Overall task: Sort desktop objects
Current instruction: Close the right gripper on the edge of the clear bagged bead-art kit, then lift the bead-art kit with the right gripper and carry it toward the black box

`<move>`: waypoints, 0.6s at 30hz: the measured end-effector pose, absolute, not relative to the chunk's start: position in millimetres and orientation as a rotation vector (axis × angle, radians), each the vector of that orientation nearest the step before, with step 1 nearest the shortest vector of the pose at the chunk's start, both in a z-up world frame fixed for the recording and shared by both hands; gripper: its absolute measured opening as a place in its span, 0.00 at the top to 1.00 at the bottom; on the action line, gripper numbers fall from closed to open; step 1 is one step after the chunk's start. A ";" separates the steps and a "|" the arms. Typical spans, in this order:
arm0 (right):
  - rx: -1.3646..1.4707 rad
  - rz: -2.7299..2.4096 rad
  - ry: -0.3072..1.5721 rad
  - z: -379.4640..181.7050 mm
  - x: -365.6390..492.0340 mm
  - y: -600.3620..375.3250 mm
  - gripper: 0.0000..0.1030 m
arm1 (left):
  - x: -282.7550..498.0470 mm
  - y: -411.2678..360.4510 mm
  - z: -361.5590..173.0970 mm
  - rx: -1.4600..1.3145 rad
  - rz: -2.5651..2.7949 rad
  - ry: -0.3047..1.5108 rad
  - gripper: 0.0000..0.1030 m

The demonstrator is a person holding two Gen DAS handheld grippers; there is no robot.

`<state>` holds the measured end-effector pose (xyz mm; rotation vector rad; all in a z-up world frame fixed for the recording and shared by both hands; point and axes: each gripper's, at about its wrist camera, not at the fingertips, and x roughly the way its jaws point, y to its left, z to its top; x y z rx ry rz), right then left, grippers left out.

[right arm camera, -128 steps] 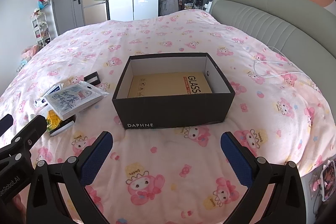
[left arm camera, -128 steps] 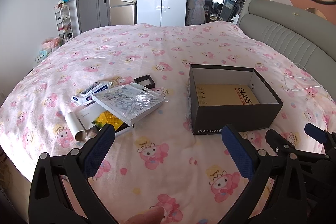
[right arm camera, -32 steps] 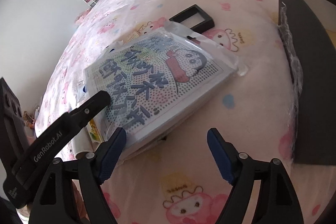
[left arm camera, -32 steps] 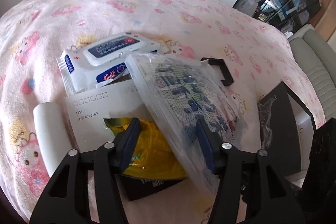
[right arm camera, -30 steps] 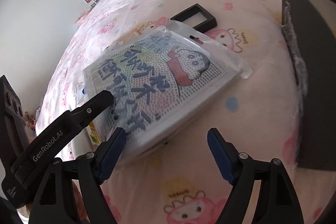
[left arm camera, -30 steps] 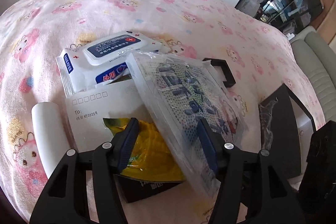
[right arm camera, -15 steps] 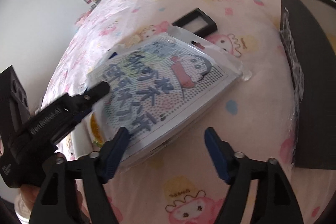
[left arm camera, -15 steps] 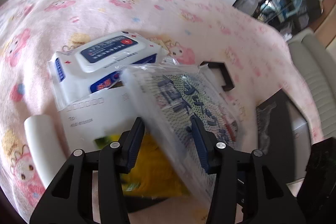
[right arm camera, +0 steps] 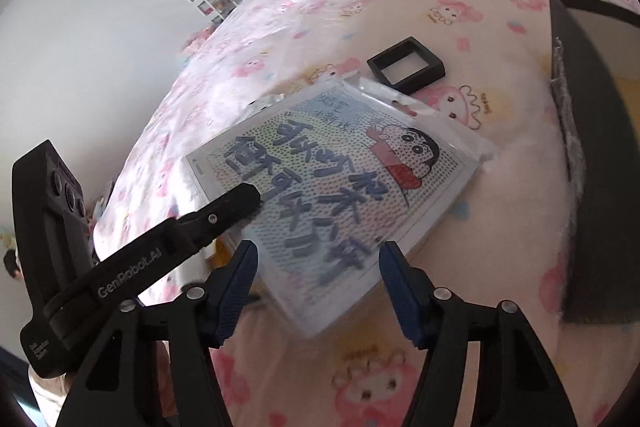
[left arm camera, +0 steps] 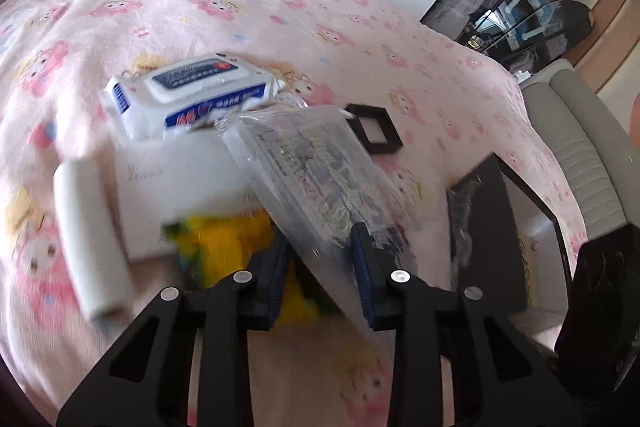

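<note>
A plastic-wrapped cartoon picture kit (left arm camera: pixel 312 171) (right arm camera: pixel 340 187) rests tilted on a pile on the pink bed. My left gripper (left arm camera: pixel 318 263) grips the kit's near left edge, one blue pad above and one below, and its jaws are closing. In the right wrist view the left gripper's upper finger (right arm camera: pixel 236 201) lies on the kit's top face. My right gripper (right arm camera: pixel 319 255) hovers at the kit's near corner. Its jaws are closing, but the pads stand clear of the kit. A black shoe box (left arm camera: pixel 492 227) (right arm camera: pixel 592 167) stands open to the right.
Under and behind the kit lie a wipes pack (left arm camera: pixel 192 95), a white envelope (left arm camera: pixel 180 179), a yellow bag (left arm camera: pixel 228 239) and a white roll (left arm camera: pixel 88 235). A small black frame (left arm camera: pixel 374 131) (right arm camera: pixel 406 67) lies beyond the kit. A grey headboard (left arm camera: pixel 580 147) is at the right.
The left jaws have narrowed onto the kit's edge, and the kit has tipped up off the pile. The right jaws have drawn in somewhat. Both views have shifted slightly upward.
</note>
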<state>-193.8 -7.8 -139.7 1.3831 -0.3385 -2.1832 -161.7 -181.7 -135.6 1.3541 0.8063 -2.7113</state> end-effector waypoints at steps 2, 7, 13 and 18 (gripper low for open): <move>1.396 -2.212 -0.300 -137.0 -183.7 -2.3 0.41 | -143.8 -173.2 -135.9 1.367 -2.708 0.820 0.72; 1.478 -2.218 -0.342 -148.8 -171.2 22.1 0.40 | -114.3 -164.0 -146.3 1.460 -2.664 0.862 0.70; 1.566 -2.187 -0.415 -170.3 -170.9 37.2 0.38 | -105.4 -177.3 -129.0 1.339 -2.650 0.730 0.60; 1.599 -2.127 -0.488 -184.1 -177.8 36.3 0.36 | -116.1 -198.2 -121.6 1.204 -2.633 0.616 0.58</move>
